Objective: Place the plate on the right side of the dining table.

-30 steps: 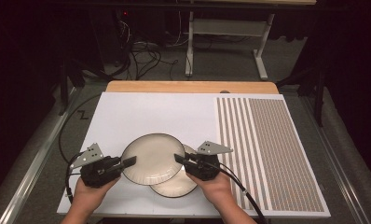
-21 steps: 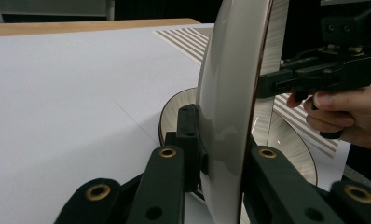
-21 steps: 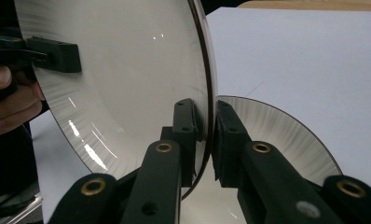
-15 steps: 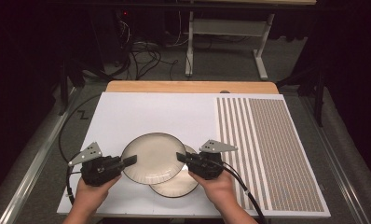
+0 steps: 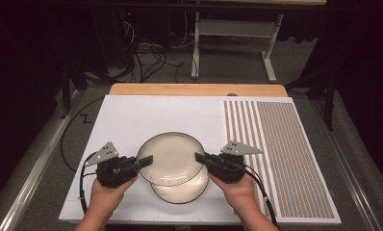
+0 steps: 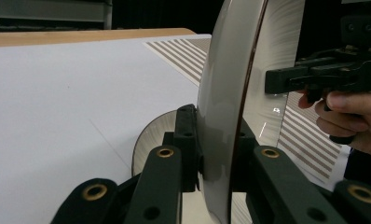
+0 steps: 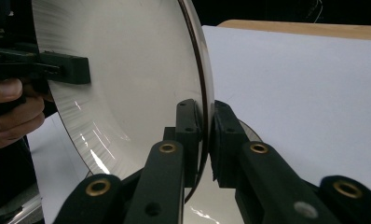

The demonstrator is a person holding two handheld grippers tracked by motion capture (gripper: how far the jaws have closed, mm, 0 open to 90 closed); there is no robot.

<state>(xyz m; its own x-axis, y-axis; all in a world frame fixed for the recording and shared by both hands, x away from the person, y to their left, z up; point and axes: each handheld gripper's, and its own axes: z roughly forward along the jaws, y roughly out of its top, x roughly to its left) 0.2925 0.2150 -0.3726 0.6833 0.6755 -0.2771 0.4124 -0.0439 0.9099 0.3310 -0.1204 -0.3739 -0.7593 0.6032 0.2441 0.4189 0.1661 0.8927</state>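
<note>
Both grippers have drifted slightly right and up with the upper plate (image 5: 170, 159) since the earlier frames.
Lower centre of the high view: left gripper (image 5: 142, 161) clamps its left rim, right gripper (image 5: 200, 157) its right rim, each equally near; lower plate (image 5: 180, 192) lies beneath, toward the bottom edge, on the white sheet (image 5: 146, 115).

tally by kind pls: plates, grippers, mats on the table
Plates: 2 (upper plate clamped at opposite rims by both grippers, lower plate lying on the white mat, partly under it)
Grippers: 2 (left gripper, right gripper)
Mats: 2 (white mat, striped mat)
Total: 6
</note>
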